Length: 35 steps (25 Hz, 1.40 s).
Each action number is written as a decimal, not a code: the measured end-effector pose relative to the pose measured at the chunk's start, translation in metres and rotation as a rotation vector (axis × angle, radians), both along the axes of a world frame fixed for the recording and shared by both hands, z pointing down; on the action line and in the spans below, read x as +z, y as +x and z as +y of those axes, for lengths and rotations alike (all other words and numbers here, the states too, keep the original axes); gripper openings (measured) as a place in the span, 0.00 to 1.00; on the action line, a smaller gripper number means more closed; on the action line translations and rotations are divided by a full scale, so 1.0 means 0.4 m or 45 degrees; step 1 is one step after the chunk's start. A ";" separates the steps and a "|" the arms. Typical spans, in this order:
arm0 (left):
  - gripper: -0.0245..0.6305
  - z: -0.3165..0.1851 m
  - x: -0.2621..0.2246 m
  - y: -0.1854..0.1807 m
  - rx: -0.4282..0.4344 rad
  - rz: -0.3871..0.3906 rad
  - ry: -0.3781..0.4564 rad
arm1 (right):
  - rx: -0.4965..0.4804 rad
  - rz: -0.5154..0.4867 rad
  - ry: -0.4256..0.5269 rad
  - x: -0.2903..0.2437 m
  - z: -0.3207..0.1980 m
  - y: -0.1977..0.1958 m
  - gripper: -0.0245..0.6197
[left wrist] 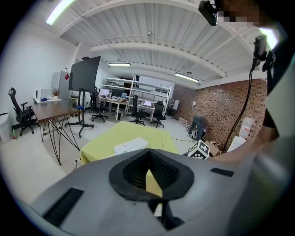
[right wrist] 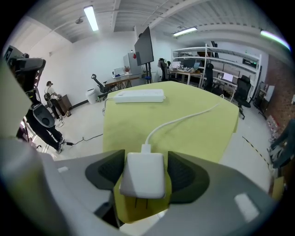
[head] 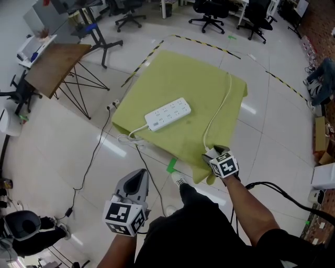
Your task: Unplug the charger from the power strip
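A white power strip lies on a table under a yellow-green cloth, its sockets bare. My right gripper hovers at the table's near right corner, shut on the white charger. The charger's two prongs hang free below it, well apart from the power strip. The charger's white cable trails across the cloth toward the far edge. My left gripper hangs over the floor short of the table, shut with nothing in it. In the left gripper view the power strip shows beyond the left gripper.
The strip's own white cord drops off the table's left edge to the floor. A black cable snakes over the tiles. A wooden desk stands to the left, with office chairs far behind. The person's shoe is near the table's corner.
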State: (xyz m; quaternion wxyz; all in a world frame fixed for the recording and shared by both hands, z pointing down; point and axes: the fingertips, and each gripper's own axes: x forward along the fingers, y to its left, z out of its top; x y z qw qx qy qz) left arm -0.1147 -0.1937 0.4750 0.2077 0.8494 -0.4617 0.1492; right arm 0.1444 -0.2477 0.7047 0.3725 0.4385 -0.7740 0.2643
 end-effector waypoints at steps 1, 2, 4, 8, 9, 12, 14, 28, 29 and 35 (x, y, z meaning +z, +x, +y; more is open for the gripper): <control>0.05 0.000 -0.001 0.001 0.003 0.003 0.002 | 0.001 0.000 0.003 -0.002 -0.001 0.001 0.50; 0.05 0.001 -0.001 0.003 0.005 0.005 0.004 | 0.002 -0.001 0.010 -0.005 -0.002 0.002 0.50; 0.05 0.005 -0.004 0.005 0.010 0.009 0.009 | 0.006 -0.005 0.028 -0.015 0.000 0.001 0.50; 0.05 0.009 -0.010 0.006 0.014 0.013 0.024 | -0.006 -0.011 0.065 -0.046 0.003 -0.012 0.50; 0.05 0.008 -0.012 0.006 0.014 0.015 0.030 | -0.008 -0.012 0.084 -0.060 0.000 -0.015 0.50; 0.05 0.011 -0.025 0.003 0.013 0.018 0.051 | -0.006 -0.033 0.184 -0.131 -0.007 -0.033 0.48; 0.05 0.026 -0.035 0.004 0.017 0.021 0.066 | 0.002 -0.071 0.274 -0.202 0.005 -0.050 0.39; 0.05 0.212 -0.090 0.017 0.085 0.102 0.111 | 0.085 -0.591 0.507 -0.626 0.321 -0.181 0.04; 0.05 0.225 -0.091 0.023 0.091 0.109 0.110 | 0.072 -0.604 0.494 -0.634 0.352 -0.189 0.04; 0.05 0.253 -0.104 0.045 0.076 0.128 0.147 | -0.064 -0.566 0.479 -0.671 0.488 -0.222 0.04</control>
